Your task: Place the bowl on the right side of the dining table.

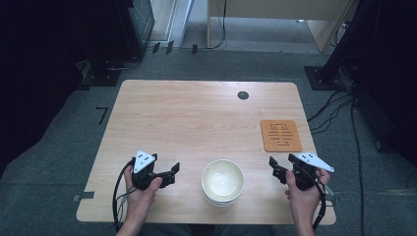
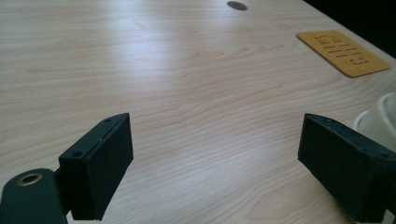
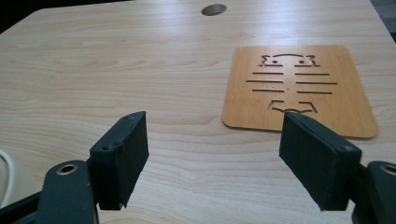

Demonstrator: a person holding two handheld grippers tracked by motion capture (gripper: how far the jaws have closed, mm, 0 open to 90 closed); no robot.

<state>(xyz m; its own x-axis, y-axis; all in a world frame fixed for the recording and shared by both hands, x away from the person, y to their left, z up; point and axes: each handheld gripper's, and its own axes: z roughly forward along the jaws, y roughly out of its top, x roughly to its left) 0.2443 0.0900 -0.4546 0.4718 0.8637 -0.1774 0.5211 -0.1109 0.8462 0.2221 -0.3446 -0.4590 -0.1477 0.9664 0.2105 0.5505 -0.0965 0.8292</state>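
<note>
A stack of cream bowls (image 1: 223,182) sits at the counter's (image 1: 196,118) near edge, between the left gripper (image 1: 164,175) and right gripper (image 1: 278,170). Both have jaws wide open, holding nothing. A wooden trivet (image 1: 281,135) lies far right, bare. Seemingly nothing is started.

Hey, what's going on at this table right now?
A person sits at a wooden table with a gripper in each hand. The left gripper and right gripper both have their jaws open and hold nothing. Between them, near the table's front edge, sits a stack of cream bowls. An orange wooden trivet lies beyond the right gripper. Nothing is being handled yet.
</note>
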